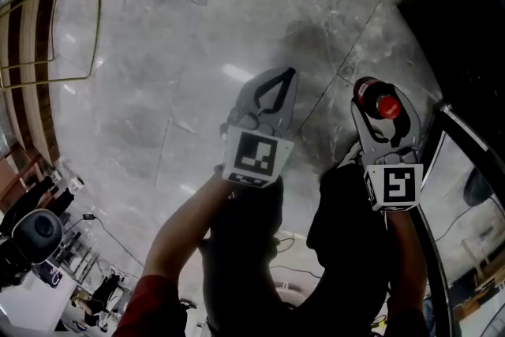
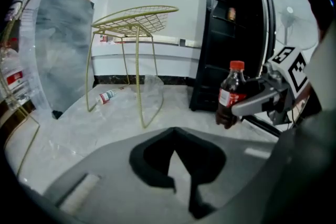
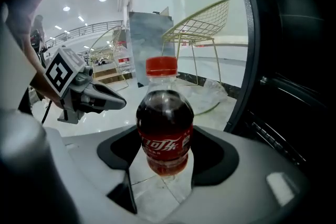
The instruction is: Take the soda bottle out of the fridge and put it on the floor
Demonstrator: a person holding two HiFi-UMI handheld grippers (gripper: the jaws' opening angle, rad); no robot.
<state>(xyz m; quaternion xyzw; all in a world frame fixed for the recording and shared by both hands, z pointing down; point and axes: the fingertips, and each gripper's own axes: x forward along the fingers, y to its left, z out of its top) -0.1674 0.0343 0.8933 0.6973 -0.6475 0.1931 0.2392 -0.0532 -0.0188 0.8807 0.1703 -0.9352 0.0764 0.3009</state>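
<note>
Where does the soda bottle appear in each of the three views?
Head view: soda bottle right of centre, near the fridge.
Left gripper view: right of centre, before the fridge.
Right gripper view: centre, between the jaws.
Shared landmark: the dark fridge, at every view's right.

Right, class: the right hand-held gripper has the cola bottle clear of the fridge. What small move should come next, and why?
Probably lower the right hand-held gripper straight down until the red-capped plastic cola bottle stands on the grey marble floor. Its jaws clamp the bottle upright, and floor shows beneath its base.
</note>
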